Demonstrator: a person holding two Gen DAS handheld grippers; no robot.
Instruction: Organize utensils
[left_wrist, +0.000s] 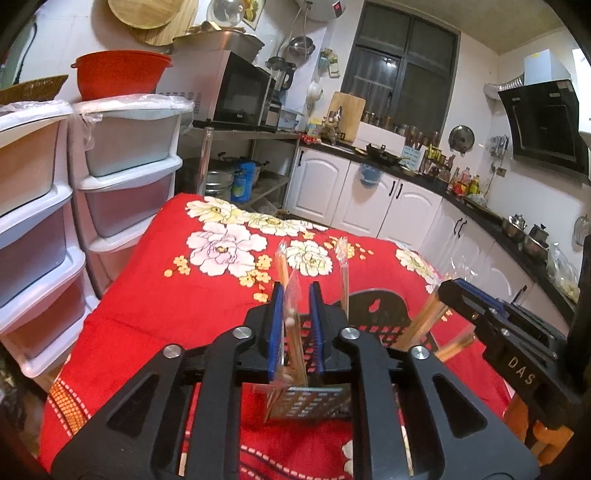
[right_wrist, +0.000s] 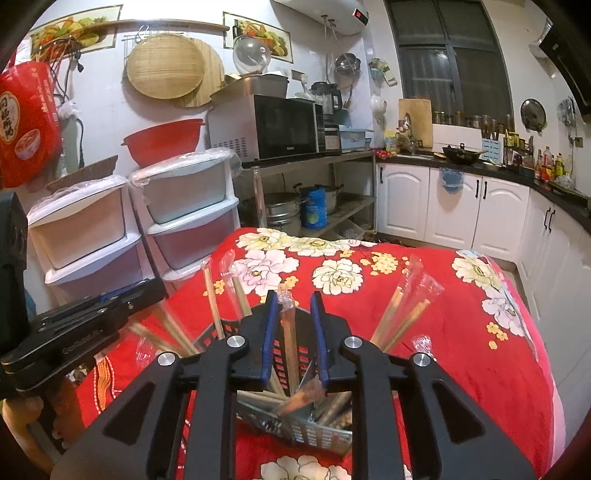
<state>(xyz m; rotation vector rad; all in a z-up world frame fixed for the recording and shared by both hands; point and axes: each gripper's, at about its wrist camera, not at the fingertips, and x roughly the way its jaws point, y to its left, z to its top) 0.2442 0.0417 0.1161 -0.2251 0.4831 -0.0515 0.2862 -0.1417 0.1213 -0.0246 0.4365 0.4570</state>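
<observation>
Both grippers are down over the black holder (left_wrist: 373, 306), which stands on the red flowered cloth (left_wrist: 166, 295) toward the table's near edge. In the left wrist view, the left gripper (left_wrist: 296, 291) has its blue pads a narrow gap apart, and a wrapped pair of chopsticks (left_wrist: 291, 325) stands upright between them, its lower end in the metal grid basket (left_wrist: 314, 402). The pads look just clear of the wrapper; no squeeze shows. More wrapped chopsticks (left_wrist: 343, 273) poke up from the holder beyond.

Over to the right wrist view: the right gripper (right_wrist: 293, 299) is also slightly parted, with a brown stick in a clear wrapper (right_wrist: 288, 332) rising between the pads, not pinched as far as I can see. Its foot drops among the jumbled sticks in the basket (right_wrist: 314, 432). Chopsticks fan out of the holder on both sides (right_wrist: 399, 317). The other gripper's black body (right_wrist: 85, 317) sits at the left edge, blurred.
</observation>
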